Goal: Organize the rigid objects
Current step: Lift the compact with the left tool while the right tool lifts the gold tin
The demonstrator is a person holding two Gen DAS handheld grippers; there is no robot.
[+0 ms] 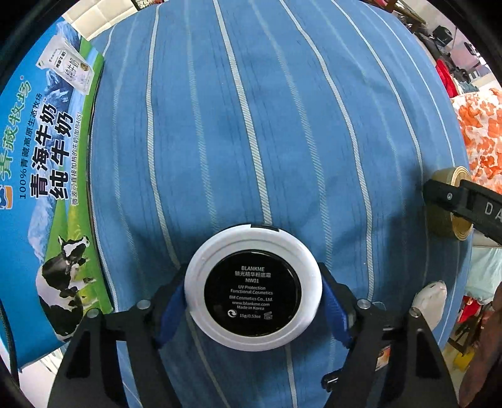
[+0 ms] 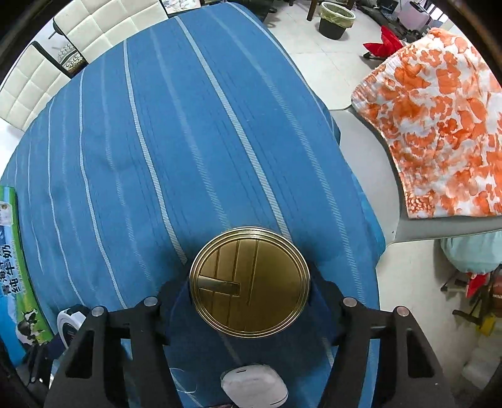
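My left gripper (image 1: 253, 298) is shut on a round white compact (image 1: 253, 292) with a black label, held above the blue striped cloth (image 1: 235, 141). My right gripper (image 2: 250, 290) is shut on a round gold tin (image 2: 250, 282), also above the cloth (image 2: 188, 141). The gold tin and the right gripper show at the right edge of the left wrist view (image 1: 448, 204). The white compact shows at the lower left of the right wrist view (image 2: 70, 323). A small white object (image 2: 254, 387) lies on the cloth below the gold tin; it also shows in the left wrist view (image 1: 429, 298).
A blue and green milk carton box (image 1: 47, 188) stands along the cloth's left side. White padded chairs (image 2: 62, 56) stand at the far end. An orange-patterned cloth (image 2: 439, 125) lies on a surface to the right. A bin (image 2: 335, 18) stands on the floor beyond.
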